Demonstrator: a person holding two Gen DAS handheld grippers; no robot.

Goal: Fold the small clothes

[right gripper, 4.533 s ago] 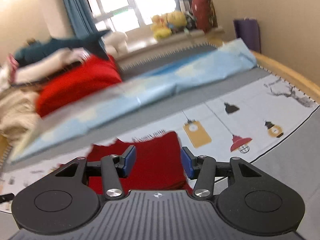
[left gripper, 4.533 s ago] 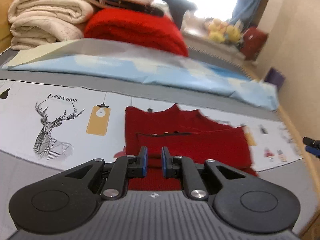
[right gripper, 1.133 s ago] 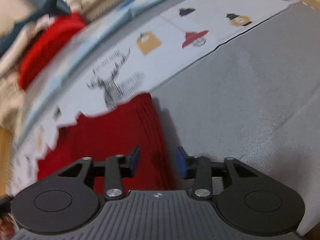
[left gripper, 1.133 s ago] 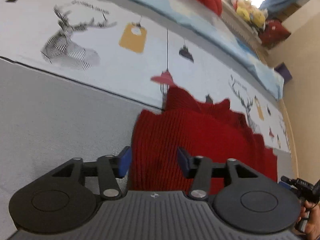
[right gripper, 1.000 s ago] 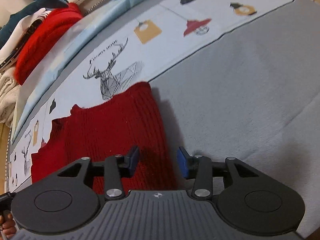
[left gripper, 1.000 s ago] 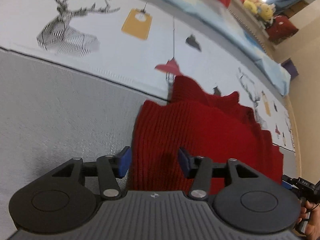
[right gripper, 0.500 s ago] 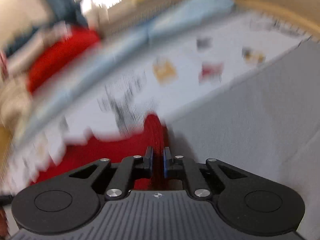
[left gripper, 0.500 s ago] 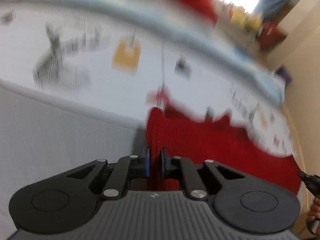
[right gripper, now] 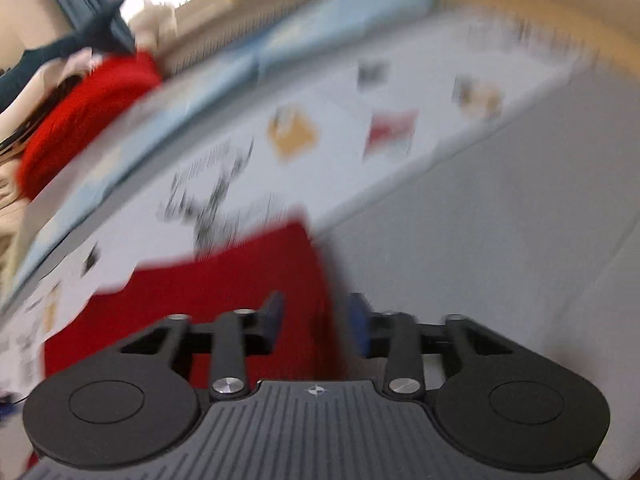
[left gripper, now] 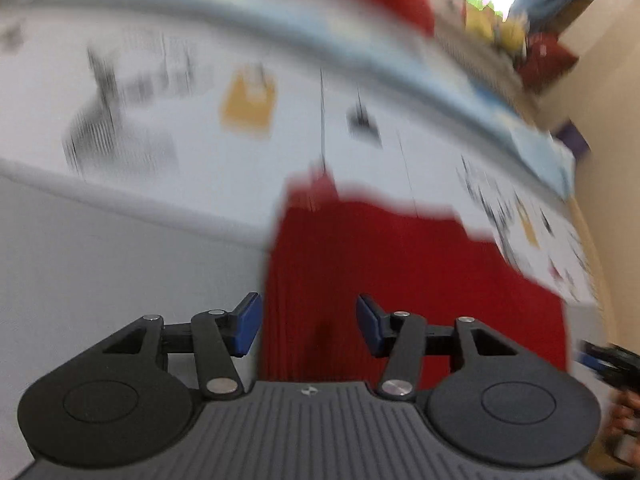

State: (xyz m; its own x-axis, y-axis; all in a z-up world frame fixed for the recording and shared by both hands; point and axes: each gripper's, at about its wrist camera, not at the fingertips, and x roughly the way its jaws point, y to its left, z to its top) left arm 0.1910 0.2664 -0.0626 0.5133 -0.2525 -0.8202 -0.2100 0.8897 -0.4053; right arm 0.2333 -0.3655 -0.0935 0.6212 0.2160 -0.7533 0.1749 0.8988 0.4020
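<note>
While my left gripper (left gripper: 308,322) points steeply down, its jaws are opening and its blue pads (left gripper: 247,322) stand apart with nothing pressed between them. Below that gap lies the red knitted garment (left gripper: 400,280), folded flat on the bed cover (left gripper: 120,272); the garment's left edge runs just inside my left pad, and the knit spreads away from the claw toward the right. At the right edge of this view my other hand (left gripper: 624,408) shows, blurred.

My right gripper (right gripper: 316,322) is likewise opening, fingers apart and gripping nothing. The garment (right gripper: 224,292) lies under and to the left of it, its right edge passing through the gap close to the right pad (right gripper: 358,326), so that pad hangs over bare grey cover (right gripper: 500,240). Both views are smeared by motion.

Beyond the garment the cover turns white, printed with a stag (right gripper: 212,196) and hanging lamps (right gripper: 390,132). Farther on, along the bed's far edge, lie a pale blue sheet (right gripper: 312,36) and a bright red folded knit (right gripper: 88,108).
</note>
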